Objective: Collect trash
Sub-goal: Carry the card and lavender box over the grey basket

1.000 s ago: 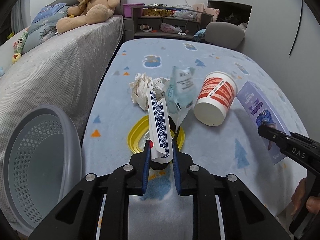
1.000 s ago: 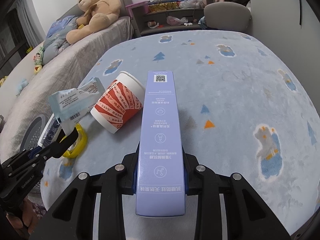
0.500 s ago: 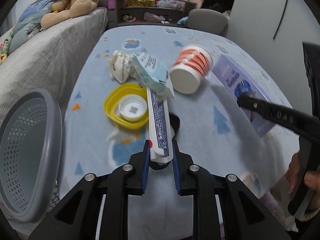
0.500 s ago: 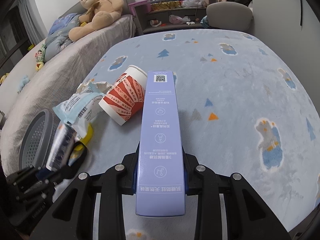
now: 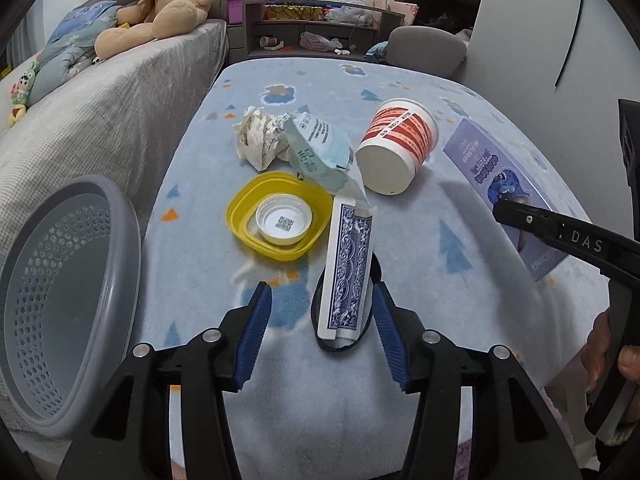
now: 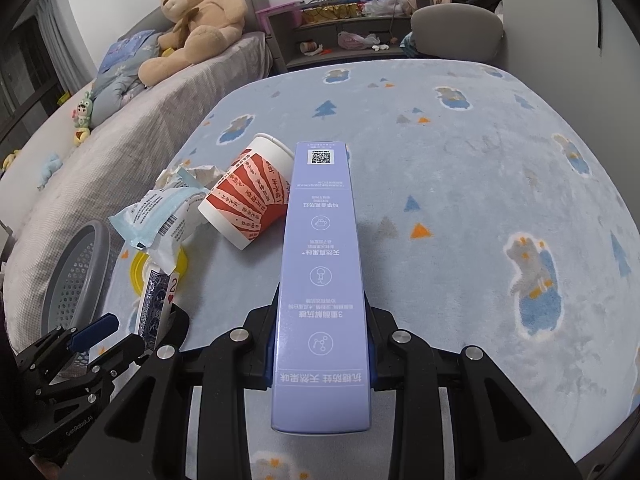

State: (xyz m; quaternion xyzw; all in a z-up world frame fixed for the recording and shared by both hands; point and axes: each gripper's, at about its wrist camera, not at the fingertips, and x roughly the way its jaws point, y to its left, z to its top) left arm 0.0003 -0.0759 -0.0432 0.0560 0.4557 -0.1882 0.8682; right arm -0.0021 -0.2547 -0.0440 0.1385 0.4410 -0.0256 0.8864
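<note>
My left gripper (image 5: 320,304) is open. A blue-backed playing card (image 5: 349,268) stands between its jaws, leaning near the right one, with a dark band (image 5: 340,344) around its base. Beyond lie a yellow lid (image 5: 244,216) holding a white cap (image 5: 284,222), crumpled paper (image 5: 256,140), a pale blue wrapper (image 5: 320,152) and a tipped red-and-white cup (image 5: 394,144). My right gripper (image 6: 320,320) is shut on a long purple box (image 6: 320,280), also visible in the left wrist view (image 5: 496,172). The card (image 6: 154,300) and cup (image 6: 250,196) show in the right wrist view too.
A grey perforated basket (image 5: 52,312) stands at the table's left edge, also seen in the right wrist view (image 6: 76,272). A grey bed (image 5: 80,120) with a teddy bear (image 5: 160,4) runs along the left. A grey chair (image 5: 428,46) and shelves stand behind the blue table cover (image 5: 440,264).
My left gripper's jaws have opened wide and let go of the playing card, which now stands loose between them. The right gripper still holds the purple box.
</note>
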